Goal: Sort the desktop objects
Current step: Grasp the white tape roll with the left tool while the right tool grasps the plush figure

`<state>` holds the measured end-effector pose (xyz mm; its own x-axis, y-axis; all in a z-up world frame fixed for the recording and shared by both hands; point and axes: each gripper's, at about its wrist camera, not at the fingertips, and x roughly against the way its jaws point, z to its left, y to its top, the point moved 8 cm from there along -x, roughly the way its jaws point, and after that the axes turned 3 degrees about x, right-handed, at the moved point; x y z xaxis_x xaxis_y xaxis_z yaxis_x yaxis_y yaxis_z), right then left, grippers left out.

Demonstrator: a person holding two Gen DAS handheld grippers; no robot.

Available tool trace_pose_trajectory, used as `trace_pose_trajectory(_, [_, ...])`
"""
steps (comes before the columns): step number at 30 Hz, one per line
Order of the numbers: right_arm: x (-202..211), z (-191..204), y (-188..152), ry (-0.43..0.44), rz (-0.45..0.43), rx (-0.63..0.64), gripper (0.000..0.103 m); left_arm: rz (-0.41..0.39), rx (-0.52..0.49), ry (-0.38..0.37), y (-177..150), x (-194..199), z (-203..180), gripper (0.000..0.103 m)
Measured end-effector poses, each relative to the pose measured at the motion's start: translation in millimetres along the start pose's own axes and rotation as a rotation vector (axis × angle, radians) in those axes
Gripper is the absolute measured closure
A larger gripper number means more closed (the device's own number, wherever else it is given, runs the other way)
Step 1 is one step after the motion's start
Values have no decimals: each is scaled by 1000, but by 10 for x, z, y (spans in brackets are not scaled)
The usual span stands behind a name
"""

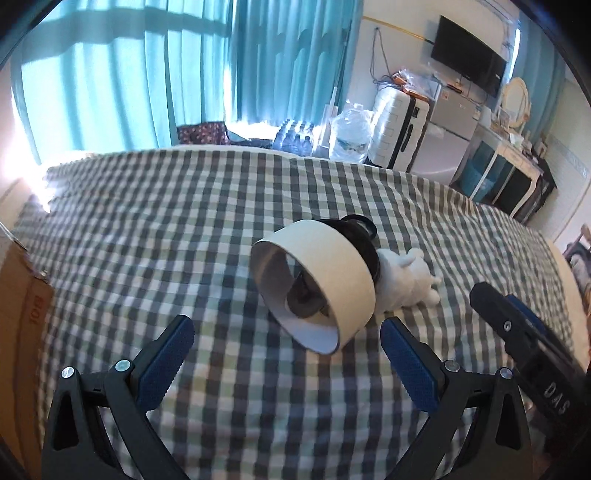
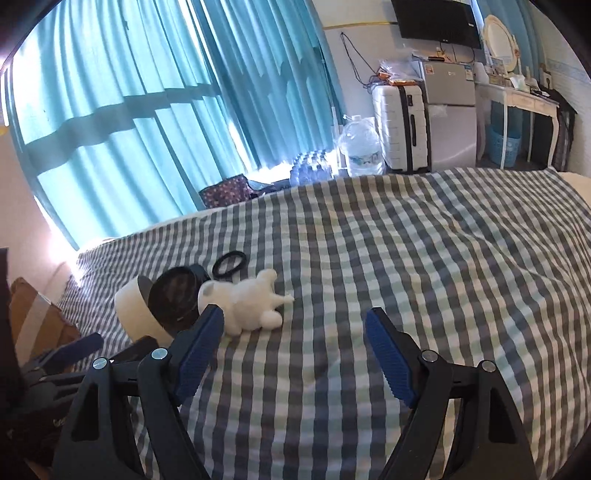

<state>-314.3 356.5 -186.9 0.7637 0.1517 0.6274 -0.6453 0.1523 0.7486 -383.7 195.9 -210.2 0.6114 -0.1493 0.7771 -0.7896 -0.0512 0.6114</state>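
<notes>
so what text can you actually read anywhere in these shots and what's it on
"DAS" on the black body of the right gripper, seen rotated in the left wrist view.
Red print on the cardboard box: sideways and cut off, not readable.
Stickers on the small fridge: too small to read.
Label on the big water bottle: blurred.
Logo on the TV: too small to read.

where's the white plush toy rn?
The white plush toy lies on the checked bedspread, left of centre in the right wrist view, touching the tipped white round container, with a black ring just behind.
</notes>
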Motion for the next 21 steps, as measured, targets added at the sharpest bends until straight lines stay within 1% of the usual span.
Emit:
trace_pose_trajectory(4, [-27, -73, -8, -34, 9, -11, 24, 6, -20, 13, 58, -127, -110, 0])
trace_pose_trajectory(6, [-27, -103, -6, -46, 11, -16, 24, 29, -22, 41, 43, -205, -73, 0])
trace_pose_trajectory(10, [-51, -77, -8, -56, 16, -6, 24, 69, 25, 39, -13, -227, 186, 0])
trace_pose_trajectory(12, [-87, -24, -23, -57, 23, 9, 24, 72, 48, 33, 1, -201, 329, 0])
trace_pose_trajectory(15, [-161, 71, -64, -43, 40, 39, 24, 69, 74, 58, 29, -160, 553, 0])
trace_pose_trajectory(17, [-211, 160, -78, -32, 40, 67, 24, 75, 97, 21, 29, -176, 609, 0])
trace_pose_trajectory(19, [-282, 257, -50, -2, 32, 84, 24, 92, 114, -20, 1, -220, 617, 0])
trace_pose_trajectory(20, [-330, 292, -35, 7, 31, 84, 24, 94, 117, -36, -11, -234, 623, 2])
trace_pose_trajectory(21, [-377, 321, -25, 13, 34, 84, 24, 89, 119, -50, -17, -237, 632, 9])
